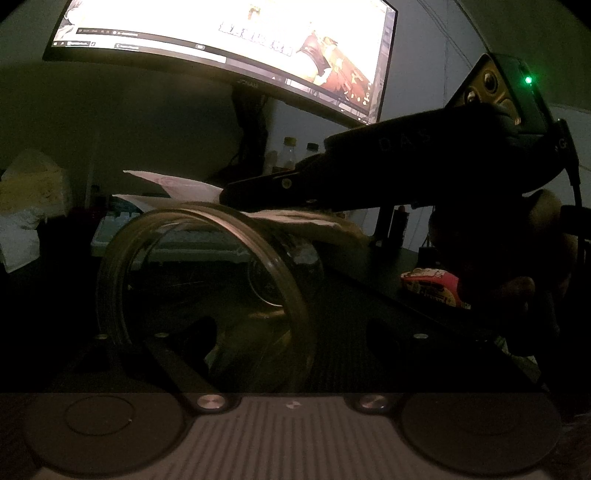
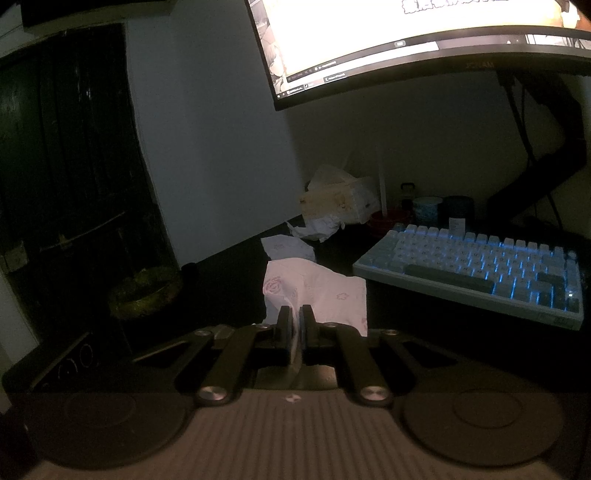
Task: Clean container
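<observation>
In the left wrist view a clear round container (image 1: 207, 280) lies on its side between the fingers of my left gripper (image 1: 258, 332), its wide mouth turned toward the camera. The jaws stand wide and hold its sides. My right gripper (image 1: 236, 192) reaches in from the right, just above the container's upper wall. It is shut on a white tissue with pink print (image 1: 173, 186), which sticks out past its tip. The right wrist view shows the same right gripper (image 2: 295, 317) pinching the tissue (image 2: 317, 291), which fans out ahead over the dark desk. The container is hidden in that view.
A bright monitor (image 1: 229, 33) hangs over the desk. A backlit keyboard (image 2: 476, 269) lies at the right. Crumpled tissues (image 2: 291, 247) and a tissue box (image 2: 340, 201) sit at the back, with cups (image 2: 428, 208) nearby. A red snack packet (image 1: 436, 284) and bottles (image 1: 290, 153) also stand there. A green round dish (image 2: 147, 291) is at the left.
</observation>
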`<state>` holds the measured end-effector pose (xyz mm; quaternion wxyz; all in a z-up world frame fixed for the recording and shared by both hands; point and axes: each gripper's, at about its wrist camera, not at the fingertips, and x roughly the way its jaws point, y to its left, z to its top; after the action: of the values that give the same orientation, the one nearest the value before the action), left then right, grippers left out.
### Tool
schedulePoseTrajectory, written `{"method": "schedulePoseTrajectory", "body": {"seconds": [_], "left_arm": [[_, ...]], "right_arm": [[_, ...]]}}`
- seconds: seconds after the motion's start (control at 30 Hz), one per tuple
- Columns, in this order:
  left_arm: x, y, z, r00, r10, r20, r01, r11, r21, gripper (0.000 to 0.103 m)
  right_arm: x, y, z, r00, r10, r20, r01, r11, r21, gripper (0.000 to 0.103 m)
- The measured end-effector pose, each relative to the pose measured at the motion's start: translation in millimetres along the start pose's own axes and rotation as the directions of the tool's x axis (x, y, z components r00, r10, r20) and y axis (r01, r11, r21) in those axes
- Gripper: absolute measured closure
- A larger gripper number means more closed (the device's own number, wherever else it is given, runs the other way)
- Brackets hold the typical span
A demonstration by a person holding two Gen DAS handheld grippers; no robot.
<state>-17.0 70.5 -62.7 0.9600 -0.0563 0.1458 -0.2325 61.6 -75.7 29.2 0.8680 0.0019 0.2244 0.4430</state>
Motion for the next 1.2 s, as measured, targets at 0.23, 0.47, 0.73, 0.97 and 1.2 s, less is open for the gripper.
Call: {"method": "schedulePoseTrajectory", "body": {"seconds": [0.23,0.47,0.73,0.97,1.2], "left_arm": [[-0.1,-1.0,0.1,1.0,-0.003,-0.002,0.003,1.0,0.0,0.016],[-0.7,-1.6,0.5,1.0,-0.003,-0.002,0.003,1.0,0.001,0.016],[-0.9,-2.6,0.1,1.0,-0.003,-0.003,0.003,1.0,0.001,0.016],[-0.4,-2.5,0.5,1.0,-0.003,-0.004,0.003,1.0,0.005,0.016],[-0.2,-3.6,-0.3,1.0,-0.002,-0.004,0.002,1.0,0.006,0.015]], "right_arm": [[1.2,-0.5,0.3,1.0,0.001,0.0,-0.001,1.0,0.003,0.097],[1.1,-0.2,0.0,1.0,0.001,0.001,-0.001,1.0,0.005,0.097],[1.6,0.2,0.6,1.0,0.0,0.001,0.0,1.0,0.002,0.097],[1.3,0.3,0.5,1.0,-0.001,0.002,0.001,1.0,0.003,0.097],[-0.7,-0.6,-0.1,1.0,0.003,0.003,-0.003,1.0,-0.002,0.097]]}}
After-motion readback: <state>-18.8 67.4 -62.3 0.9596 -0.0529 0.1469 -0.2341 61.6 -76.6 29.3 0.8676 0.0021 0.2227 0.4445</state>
